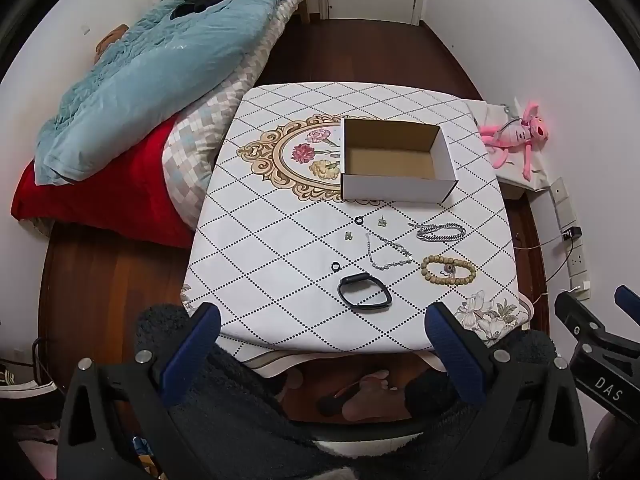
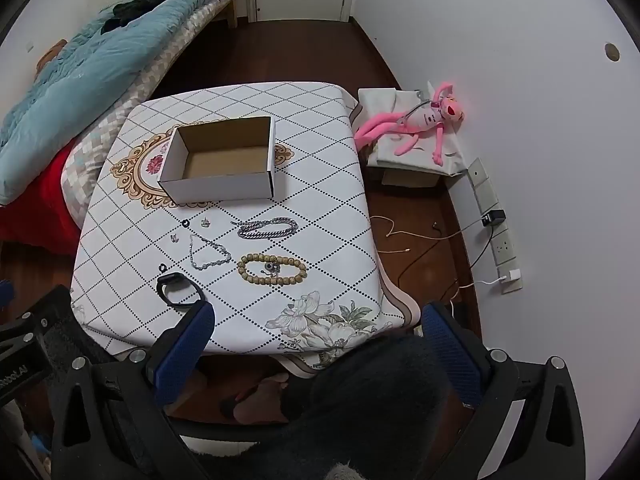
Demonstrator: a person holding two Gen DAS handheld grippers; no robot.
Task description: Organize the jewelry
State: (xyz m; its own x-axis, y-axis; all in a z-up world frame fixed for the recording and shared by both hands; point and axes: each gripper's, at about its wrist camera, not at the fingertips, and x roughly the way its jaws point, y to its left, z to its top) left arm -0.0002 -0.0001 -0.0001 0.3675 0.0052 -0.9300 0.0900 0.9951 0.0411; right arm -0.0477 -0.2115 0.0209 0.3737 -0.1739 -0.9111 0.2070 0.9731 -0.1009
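An open, empty white cardboard box (image 1: 394, 160) (image 2: 224, 160) stands on the table (image 1: 280, 280). In front of it lie a black wristband (image 1: 364, 294) (image 2: 178, 290), a wooden bead bracelet (image 1: 448, 271) (image 2: 272, 270), a thick silver chain (image 1: 440, 232) (image 2: 268, 228), a thin silver chain (image 1: 386, 250) (image 2: 208, 252), two small black rings (image 1: 359, 221) (image 1: 335, 267) and small earrings (image 1: 349, 235). My left gripper (image 1: 322, 332) is open and empty, held before the table's near edge. My right gripper (image 2: 316, 332) is open and empty, to the right of the left one.
A bed with a blue quilt (image 1: 152, 68) and red blanket (image 1: 104, 196) is at the left. A pink plush toy (image 2: 420, 120) lies on a low stand at the right, with wall sockets and cables (image 2: 492, 224) on the floor. A bare foot (image 1: 372, 392) shows under the table.
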